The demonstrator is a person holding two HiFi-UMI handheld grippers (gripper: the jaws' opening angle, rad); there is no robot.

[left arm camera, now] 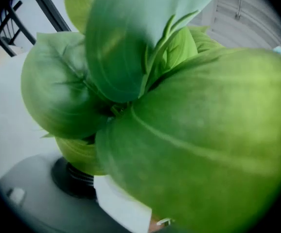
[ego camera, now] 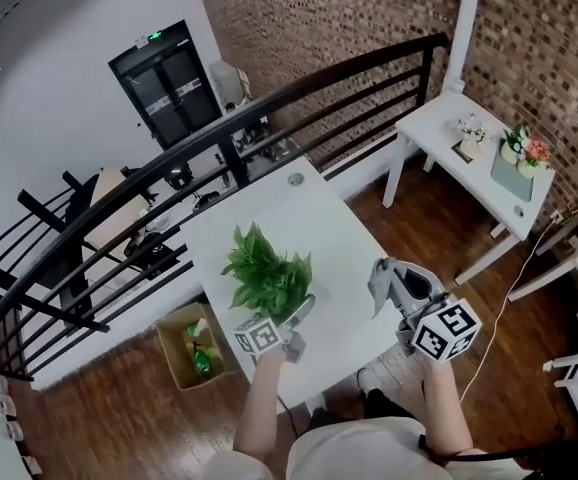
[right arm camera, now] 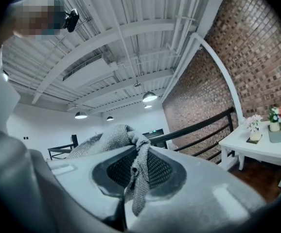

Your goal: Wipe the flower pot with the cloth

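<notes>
Leaves (left arm camera: 189,140) mask left tongs (ego camera: 291,330) gripping flower pot (left arm camera: 123,205), right tongs (right arm camera: 131,176) pinch cloth (right arm camera: 112,139)

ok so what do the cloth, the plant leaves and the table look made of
The cloth: grey woven fabric, matte; the waffle weave shows and it droops.
The leaves: likely plastic or coated fabric, smooth and faintly glossy; could be real.
The table: smooth white top, perhaps painted wood or laminate.
</notes>
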